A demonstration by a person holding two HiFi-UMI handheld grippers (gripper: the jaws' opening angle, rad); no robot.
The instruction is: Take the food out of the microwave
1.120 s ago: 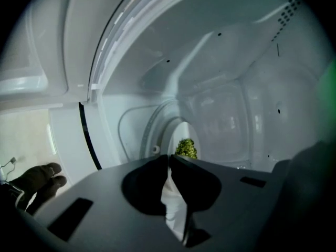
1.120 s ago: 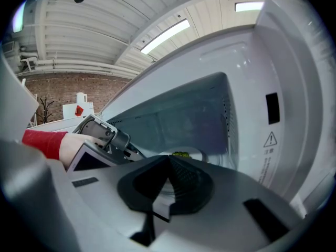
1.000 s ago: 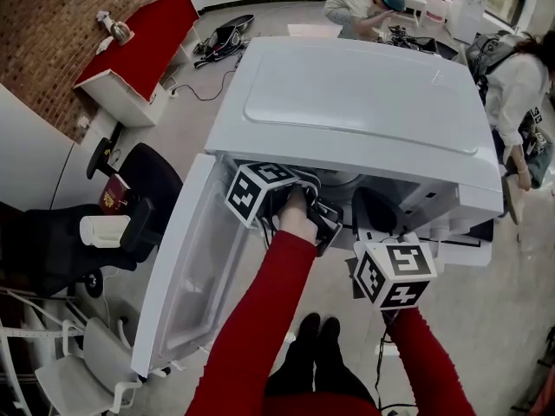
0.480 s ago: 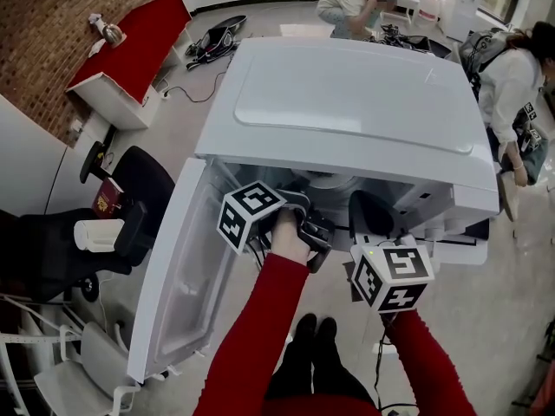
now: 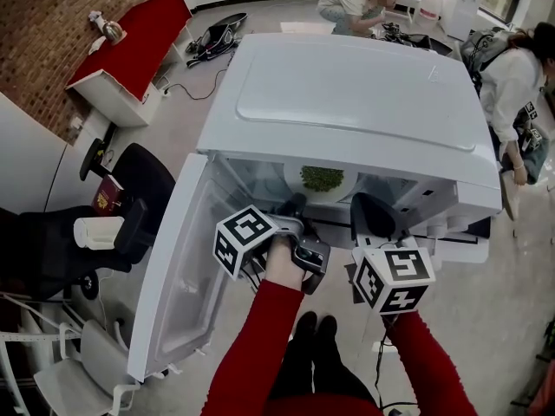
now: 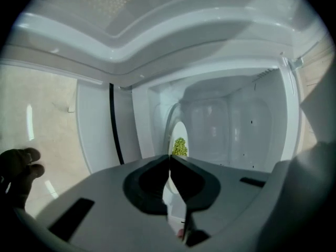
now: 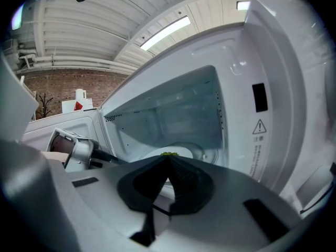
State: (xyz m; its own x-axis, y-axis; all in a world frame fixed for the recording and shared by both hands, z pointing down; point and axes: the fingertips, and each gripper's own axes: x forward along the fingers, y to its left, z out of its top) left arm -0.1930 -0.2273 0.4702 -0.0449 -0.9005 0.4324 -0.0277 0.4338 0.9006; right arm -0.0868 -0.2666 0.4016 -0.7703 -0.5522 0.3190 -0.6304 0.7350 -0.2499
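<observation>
White microwave, door wide, plate at mouth, black chair beside

Left gripper and right gripper, jaws seemingly together.

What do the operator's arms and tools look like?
Long red sleeves cover both arms. The left tool and right tool have pale grey bodies with black wedge-shaped pads that taper to a point. Each carries a white cube with black square markers: left cube, right cube. A thin dark cable hangs under the right cube.
</observation>
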